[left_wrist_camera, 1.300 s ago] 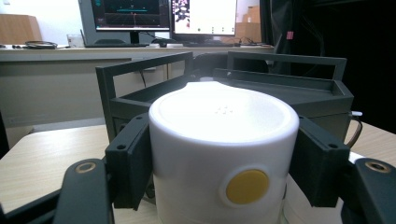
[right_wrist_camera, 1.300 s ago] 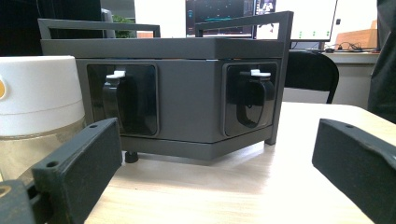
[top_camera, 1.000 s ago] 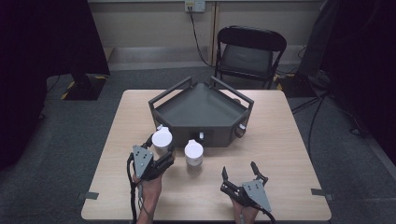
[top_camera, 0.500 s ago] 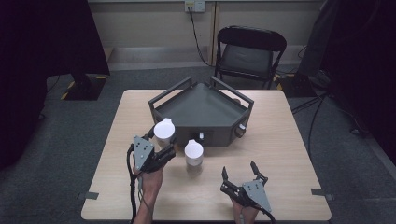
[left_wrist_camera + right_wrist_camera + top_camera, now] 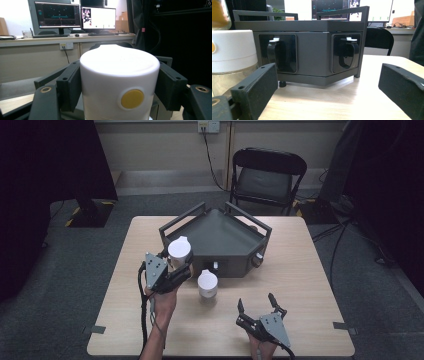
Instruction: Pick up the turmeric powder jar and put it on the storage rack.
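My left gripper [image 5: 176, 266] is shut on a white-lidded jar [image 5: 179, 251] and holds it in the air by the front left corner of the dark grey rack [image 5: 220, 232]. In the left gripper view the jar's white lid [image 5: 120, 82], with a yellow dot, sits between both pads. A second white-lidded jar [image 5: 207, 284] stands on the table in front of the rack; its lid and glass body [image 5: 232, 60] appear at the left of the right gripper view. My right gripper [image 5: 256, 306] rests open near the table's front edge, with nothing between its fingers.
The rack's front faces carry two recessed black holders [image 5: 280, 52] [image 5: 345, 51]. A black folding chair [image 5: 267, 175] stands beyond the wooden table [image 5: 305, 270]. A dark stand [image 5: 87, 205] is at the far left on the floor.
My left gripper has lifted its jar up and toward the rack's front left corner. The right gripper and the standing jar have stayed put.
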Motion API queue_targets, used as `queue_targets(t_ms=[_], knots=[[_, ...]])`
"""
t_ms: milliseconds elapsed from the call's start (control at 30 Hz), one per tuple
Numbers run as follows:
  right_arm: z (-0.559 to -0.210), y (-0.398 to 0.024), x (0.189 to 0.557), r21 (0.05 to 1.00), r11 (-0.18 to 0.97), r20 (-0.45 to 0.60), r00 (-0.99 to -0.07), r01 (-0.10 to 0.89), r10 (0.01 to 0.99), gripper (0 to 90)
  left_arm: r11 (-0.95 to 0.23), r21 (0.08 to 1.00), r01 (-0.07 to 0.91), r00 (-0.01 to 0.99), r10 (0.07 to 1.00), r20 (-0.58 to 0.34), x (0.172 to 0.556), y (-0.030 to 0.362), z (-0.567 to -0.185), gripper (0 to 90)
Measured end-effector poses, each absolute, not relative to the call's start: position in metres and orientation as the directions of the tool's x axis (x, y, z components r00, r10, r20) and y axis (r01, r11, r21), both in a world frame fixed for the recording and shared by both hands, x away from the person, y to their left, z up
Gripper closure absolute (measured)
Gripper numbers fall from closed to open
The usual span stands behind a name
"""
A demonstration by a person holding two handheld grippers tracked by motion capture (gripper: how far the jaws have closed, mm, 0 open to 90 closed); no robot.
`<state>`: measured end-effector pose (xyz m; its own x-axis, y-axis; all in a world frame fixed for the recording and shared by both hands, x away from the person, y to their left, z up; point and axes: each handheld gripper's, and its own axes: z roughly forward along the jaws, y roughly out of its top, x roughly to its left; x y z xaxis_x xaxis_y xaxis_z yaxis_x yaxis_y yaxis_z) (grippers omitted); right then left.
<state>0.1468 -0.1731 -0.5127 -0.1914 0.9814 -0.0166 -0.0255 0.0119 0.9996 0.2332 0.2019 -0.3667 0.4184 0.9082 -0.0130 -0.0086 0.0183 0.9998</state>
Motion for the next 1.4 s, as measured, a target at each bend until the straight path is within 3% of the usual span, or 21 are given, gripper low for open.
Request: queue_targets(t_ms=[700,1400], knots=[[-0.513,-0.173,0.147,1.000,0.015,-0.019,-0.192,-0.027,0.981,1.3,-0.005,1.000,0.007,0.421,0.907,0.002,0.288,0.179,-0.330,30.8],[-0.513,-0.174,0.147,1.000,0.013,-0.018,-0.194,-0.027,0.981,1.3,-0.020,0.995,0.094,0.365,0.931,-0.016,0.329,0.152,-0.339,30.8]])
